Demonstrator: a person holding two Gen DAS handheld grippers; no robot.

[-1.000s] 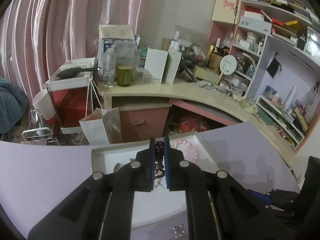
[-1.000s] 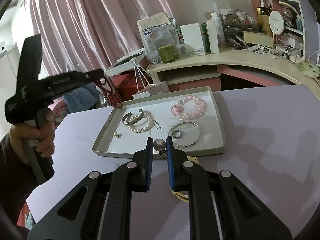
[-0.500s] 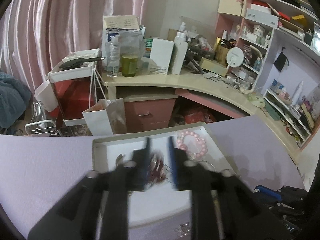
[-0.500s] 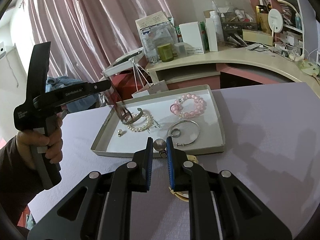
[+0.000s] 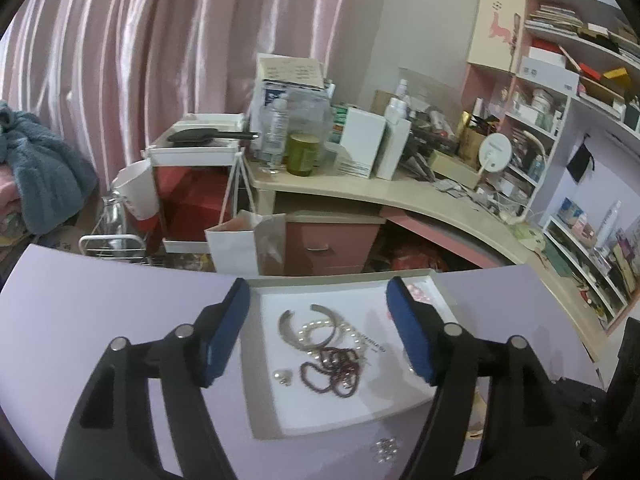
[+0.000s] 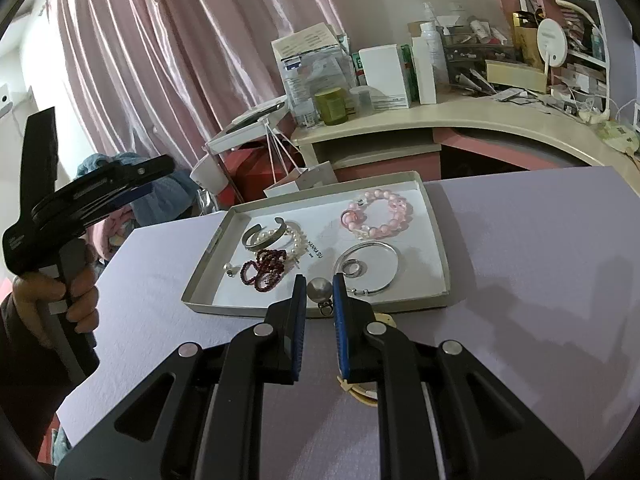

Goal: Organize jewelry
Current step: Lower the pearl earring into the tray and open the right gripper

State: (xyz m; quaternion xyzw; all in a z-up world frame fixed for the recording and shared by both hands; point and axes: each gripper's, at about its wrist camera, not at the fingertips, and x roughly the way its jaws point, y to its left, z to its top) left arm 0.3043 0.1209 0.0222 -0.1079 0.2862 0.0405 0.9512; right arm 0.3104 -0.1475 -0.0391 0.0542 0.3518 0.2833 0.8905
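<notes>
Two grippers in frame; at far left a hand [image 6: 60,292] held the left gripper [image 6: 132,184] raised beside the table, tilted down toward the tray [image 6: 436,224], jaws opening with nothing between them; the dark red bead strand [image 6: 266,266] lay heaped in the tray's left half, its long axis cannot be told, touching the pearl bracelet [image 6: 294,238]; the right gripper [image 6: 320,292] pointed down at the tray's near rim, clenched on a silver ball pendant [image 6: 319,289], its loop hanging downward.
</notes>
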